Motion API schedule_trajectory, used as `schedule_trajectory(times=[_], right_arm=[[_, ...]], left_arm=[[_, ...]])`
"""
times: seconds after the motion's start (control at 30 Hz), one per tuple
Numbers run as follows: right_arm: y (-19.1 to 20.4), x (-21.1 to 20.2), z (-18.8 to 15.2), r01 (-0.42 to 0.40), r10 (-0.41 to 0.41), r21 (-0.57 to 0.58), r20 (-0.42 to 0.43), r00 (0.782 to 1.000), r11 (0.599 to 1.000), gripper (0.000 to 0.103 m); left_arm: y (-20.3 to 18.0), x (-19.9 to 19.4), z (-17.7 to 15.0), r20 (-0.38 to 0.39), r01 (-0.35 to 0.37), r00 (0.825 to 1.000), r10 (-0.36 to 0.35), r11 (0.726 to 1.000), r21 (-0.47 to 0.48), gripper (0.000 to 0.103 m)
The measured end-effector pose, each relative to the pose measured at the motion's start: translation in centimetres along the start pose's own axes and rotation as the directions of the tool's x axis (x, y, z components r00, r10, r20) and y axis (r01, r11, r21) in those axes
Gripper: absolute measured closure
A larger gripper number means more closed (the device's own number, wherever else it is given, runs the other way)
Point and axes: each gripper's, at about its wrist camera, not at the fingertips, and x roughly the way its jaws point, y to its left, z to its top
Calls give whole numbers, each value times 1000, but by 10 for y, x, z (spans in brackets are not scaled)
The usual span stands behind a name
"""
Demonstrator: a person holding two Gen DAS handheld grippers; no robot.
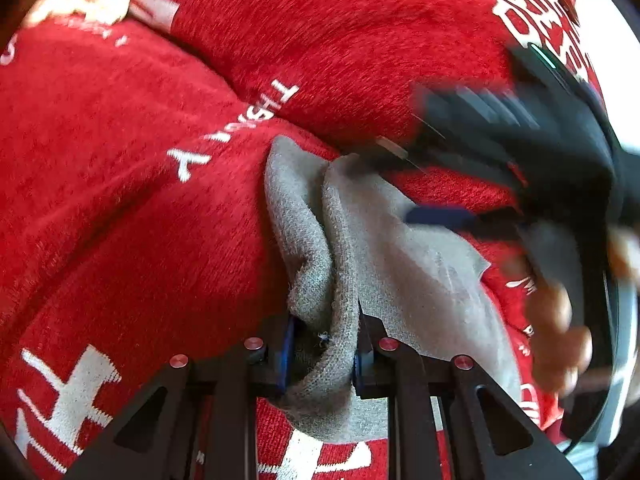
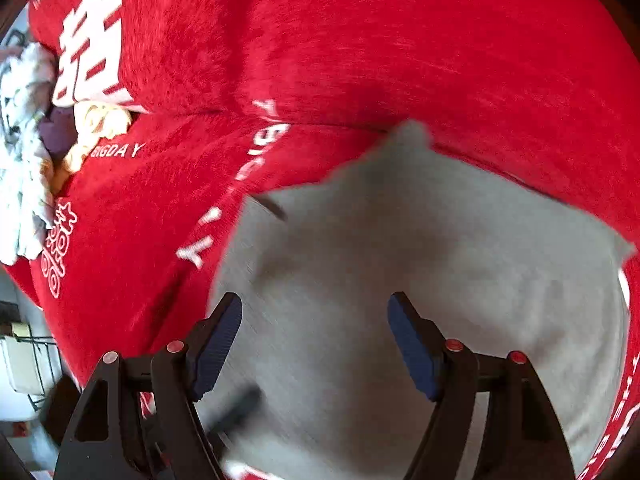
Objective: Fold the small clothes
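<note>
A small grey knit garment [image 1: 404, 264] lies on a red blanket [image 1: 128, 184] with white lettering. My left gripper [image 1: 326, 354] is shut on a bunched fold of the grey garment, which spills out between its blue pads. My right gripper [image 2: 316, 340] is open, its blue pads [image 2: 412, 340] hovering just over the flat grey garment [image 2: 400, 248], holding nothing. In the left wrist view the right gripper [image 1: 500, 160] appears blurred at the right, above the far part of the cloth.
The red blanket [image 2: 360, 48] covers nearly all the surface. A pile of pale and purple clothes [image 2: 28, 152] lies at its far left edge. A wire rack [image 2: 28, 364] stands beyond the blanket at lower left.
</note>
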Motion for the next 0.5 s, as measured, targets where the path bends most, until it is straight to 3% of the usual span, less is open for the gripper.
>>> schedule_trajectory(times=[0.07, 0.3, 0.43, 0.47, 0.5], right_arm=[[18, 14, 14, -10, 9, -41, -37, 999, 999, 25], [50, 42, 28, 65, -83, -131, -137, 987, 989, 25], [58, 55, 26, 177, -209, -199, -152, 966, 964, 25], [57, 56, 24, 194, -227, -216, -143, 963, 957, 41], [56, 56, 22, 200, -234, -227, -133, 963, 953, 74]], left_arm=[[-11, -3, -3, 28, -34, 999, 33, 998, 58, 81], [-36, -7, -13, 92, -106, 992, 90, 978, 182, 81], [-39, -7, -15, 102, -120, 990, 101, 972, 204, 81], [-38, -7, -15, 100, -118, 990, 99, 972, 201, 81], [-37, -6, -15, 98, -114, 991, 96, 974, 198, 81]])
